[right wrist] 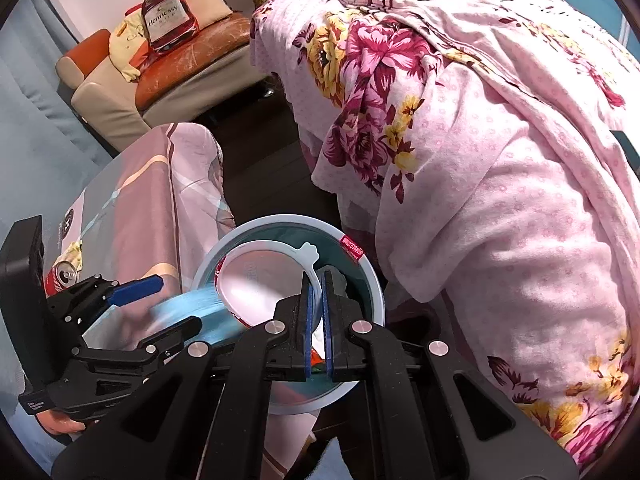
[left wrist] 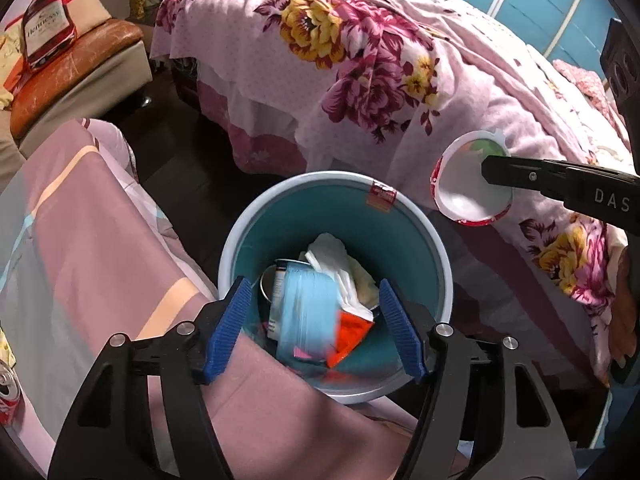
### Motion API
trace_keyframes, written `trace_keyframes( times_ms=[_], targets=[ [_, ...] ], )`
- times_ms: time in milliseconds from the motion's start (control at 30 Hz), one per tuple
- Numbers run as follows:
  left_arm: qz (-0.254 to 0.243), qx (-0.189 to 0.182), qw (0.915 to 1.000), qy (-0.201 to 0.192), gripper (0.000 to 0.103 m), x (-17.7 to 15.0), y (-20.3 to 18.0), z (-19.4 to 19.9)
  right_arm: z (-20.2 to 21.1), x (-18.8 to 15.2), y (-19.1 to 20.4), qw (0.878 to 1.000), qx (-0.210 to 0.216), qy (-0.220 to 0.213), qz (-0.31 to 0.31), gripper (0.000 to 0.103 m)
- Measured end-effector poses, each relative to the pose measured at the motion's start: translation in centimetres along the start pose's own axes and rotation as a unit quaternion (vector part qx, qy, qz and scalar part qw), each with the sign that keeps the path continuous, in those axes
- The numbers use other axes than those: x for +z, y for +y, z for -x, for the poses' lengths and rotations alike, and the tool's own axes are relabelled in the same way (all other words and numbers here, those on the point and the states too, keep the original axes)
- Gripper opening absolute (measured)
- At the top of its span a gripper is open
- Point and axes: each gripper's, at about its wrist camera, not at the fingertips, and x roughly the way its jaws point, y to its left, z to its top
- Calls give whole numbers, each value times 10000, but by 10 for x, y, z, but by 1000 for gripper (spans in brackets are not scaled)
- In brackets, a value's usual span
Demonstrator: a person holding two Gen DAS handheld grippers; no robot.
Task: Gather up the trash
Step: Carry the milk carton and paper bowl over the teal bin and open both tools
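A teal trash bin [left wrist: 400, 224] with a white rim stands on the floor between two beds and holds a tin can, tissues and an orange wrapper. My left gripper [left wrist: 316, 332] is open right above the bin; a blurred light-blue packet [left wrist: 306, 312] is falling between its fingers. In the right wrist view the left gripper [right wrist: 160, 304] shows at lower left with the blue packet [right wrist: 200, 312]. My right gripper [right wrist: 316, 312] is shut on the rim of a white cup [right wrist: 256, 280] with red outside, held over the bin [right wrist: 376, 280]. The cup [left wrist: 468, 192] hangs right of the bin.
A bed with a pink floral quilt [left wrist: 360, 60] lies behind and right of the bin. A pink striped sheet [left wrist: 80, 220] covers the near-left bed, with a red soda can [right wrist: 60, 276] on it. A sofa with a Hennessy bag [right wrist: 168, 20] stands at the back left.
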Motion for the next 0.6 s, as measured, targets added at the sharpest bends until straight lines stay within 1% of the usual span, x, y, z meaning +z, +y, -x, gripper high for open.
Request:
trace_keyframes(
  times_ms=[33, 67, 100, 167, 367, 600],
  targets=[
    [10, 3, 10000, 17, 71, -1, 1, 0, 0, 0, 0, 10000, -3, 5, -1, 4],
    [13, 32, 10000, 18, 80, -1, 2, 0, -1, 0, 1, 10000, -7, 11, 4, 4],
    [9, 124, 9999, -28, 85, -3, 3, 2, -1, 1, 1, 10000, -9, 16, 10, 4],
    [-10, 203, 9998, -78, 86, -5, 4, 4, -2, 1, 3, 10000, -16, 33, 30, 4],
    [76, 282, 9995, -147, 87, -11, 13, 12, -6, 0, 8, 9999, -49, 91, 78, 4],
    [186, 299, 9991, -238, 88, -16, 25, 22, -14, 1, 18, 9995, -108, 221, 185, 4]
  ],
)
